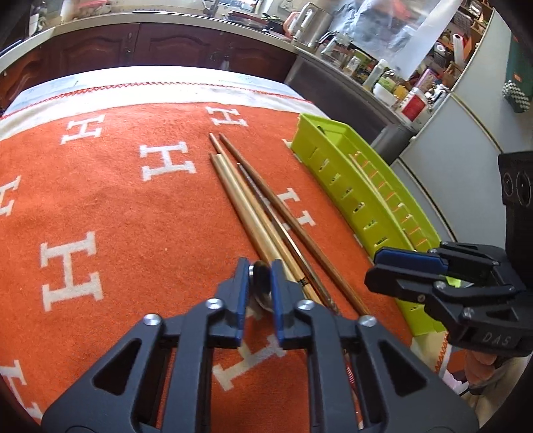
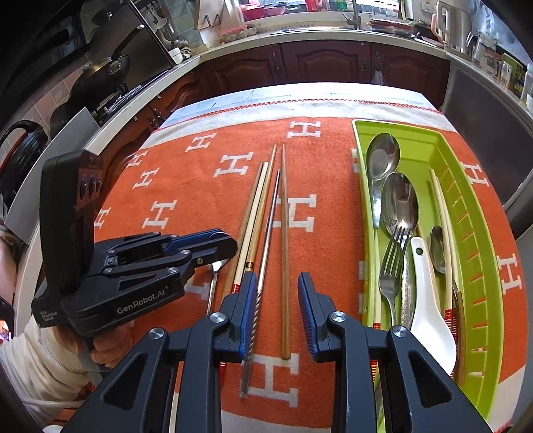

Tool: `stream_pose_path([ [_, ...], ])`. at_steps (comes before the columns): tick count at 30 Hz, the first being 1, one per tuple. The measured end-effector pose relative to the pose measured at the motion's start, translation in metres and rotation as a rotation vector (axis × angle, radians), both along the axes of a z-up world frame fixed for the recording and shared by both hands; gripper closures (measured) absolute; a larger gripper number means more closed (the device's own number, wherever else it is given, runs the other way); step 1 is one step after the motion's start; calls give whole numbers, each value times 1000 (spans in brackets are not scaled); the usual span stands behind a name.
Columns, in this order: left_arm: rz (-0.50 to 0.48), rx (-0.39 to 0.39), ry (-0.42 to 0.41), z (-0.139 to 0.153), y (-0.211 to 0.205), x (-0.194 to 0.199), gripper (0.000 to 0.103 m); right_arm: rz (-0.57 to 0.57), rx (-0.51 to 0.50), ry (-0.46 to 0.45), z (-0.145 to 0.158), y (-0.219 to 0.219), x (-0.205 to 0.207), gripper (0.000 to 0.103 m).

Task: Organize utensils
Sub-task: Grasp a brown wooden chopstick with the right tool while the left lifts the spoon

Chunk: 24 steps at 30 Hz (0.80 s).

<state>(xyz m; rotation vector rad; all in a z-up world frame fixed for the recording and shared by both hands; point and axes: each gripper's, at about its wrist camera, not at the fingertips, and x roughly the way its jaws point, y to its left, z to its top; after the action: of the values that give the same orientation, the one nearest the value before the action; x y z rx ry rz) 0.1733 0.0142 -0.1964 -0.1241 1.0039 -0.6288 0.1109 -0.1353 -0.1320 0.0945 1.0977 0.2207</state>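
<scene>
Orange blanket [image 2: 186, 239] with white H letters covering the table, cream border with red zigzag stitching [image 2: 299, 101] at 12 o'clock. Dark wood cabinet doors [image 2: 324, 68] beyond the table, pale countertop above. In the right wrist view: black frying pan [image 2: 100, 71] on a stove at 10 o'clock, sink tap [image 2: 356, 13] at 12, glass jar [image 2: 484, 50] at 2. In the left wrist view: steel kettle with pink handle [image 1: 308, 23] at 1 o'clock, white bowl [image 1: 386, 93] and red-and-white box [image 1: 414, 105] among cluttered bottles at 2, pale fridge door [image 1: 466, 133] at 3, checkered bag [image 1: 516, 96] hanging on it.
</scene>
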Motion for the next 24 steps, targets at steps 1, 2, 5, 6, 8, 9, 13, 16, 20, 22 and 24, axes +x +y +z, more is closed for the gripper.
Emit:
stream_pose_path([
  [1,7,2,1,-1,1,-1,100,-2,-3,2,0,0,3,77],
  [2,18,-3,8,-1,1,-1,100,-3,-8,3,-1,0,5,79],
  [5,57,-15,26,-2,5,-3,100,6,-20,21,-5,4,16,83],
  [6,73,-21,38,-2,6,-3,100,8,-26,30,-7,6,19,84],
  [8,104,-36,66,-3,10,-2,101,19,-37,43,-11,12,26,87],
  [9,116,-44,78,-3,12,-2,101,25,-46,49,-13,15,30,87],
  [13,149,-72,109,-4,21,-3,101,34,-101,76,-23,26,41,89],
  [16,165,-84,126,-4,29,-4,101,34,-144,97,-31,31,48,90],
  [20,180,-100,137,-4,40,-8,101,40,-175,91,-37,33,52,89],
  [22,184,-117,141,-2,44,-10,101,46,-180,81,-38,35,53,93],
  [24,186,-118,132,4,45,-13,101,50,-173,83,-39,36,53,96],
])
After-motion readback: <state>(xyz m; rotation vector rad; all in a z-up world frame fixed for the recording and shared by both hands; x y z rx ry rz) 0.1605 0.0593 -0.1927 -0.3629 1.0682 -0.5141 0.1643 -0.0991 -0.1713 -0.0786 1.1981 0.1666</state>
